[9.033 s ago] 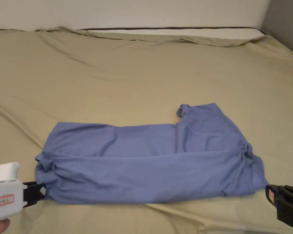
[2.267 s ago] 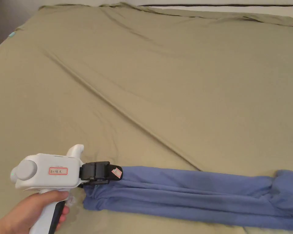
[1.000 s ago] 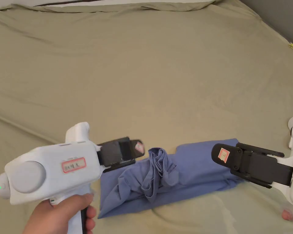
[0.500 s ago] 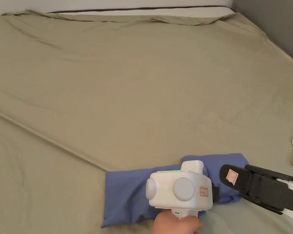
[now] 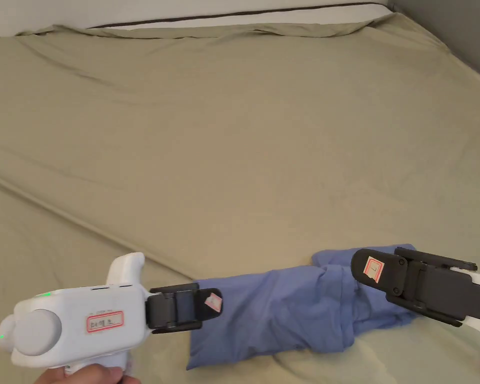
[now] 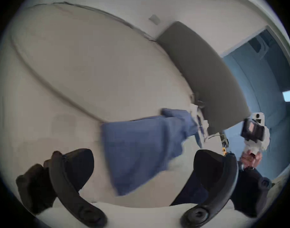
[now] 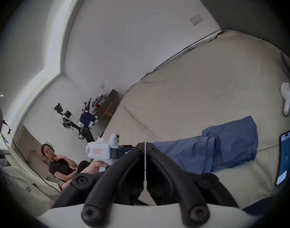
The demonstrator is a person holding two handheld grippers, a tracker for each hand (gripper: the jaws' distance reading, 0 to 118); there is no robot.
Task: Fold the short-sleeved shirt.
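Note:
The blue short-sleeved shirt (image 5: 284, 310) lies on the bed as a short, thick folded bundle, its right end bunched. My left gripper (image 5: 211, 302) hovers just off the bundle's left end; in the left gripper view its jaws stand wide apart and open (image 6: 141, 156), with the shirt (image 6: 137, 149) lying beyond them, untouched. My right gripper (image 5: 369, 267) hangs over the bundle's right end. In the right gripper view it (image 7: 145, 143) is shut with nothing between the jaws, and the shirt (image 7: 215, 149) lies past the tips.
The olive bed sheet (image 5: 234, 150) has a long diagonal crease at the left. A phone (image 7: 285, 157) and a small white object (image 7: 286, 98) lie on the bed near the shirt. A grey headboard (image 6: 203, 77) borders the bed. A person (image 7: 58, 162) sits on the floor beyond.
The long blue strip has been doubled over into a short bundle. Since half a second ago my left gripper has let go and pulled back left off the shirt.

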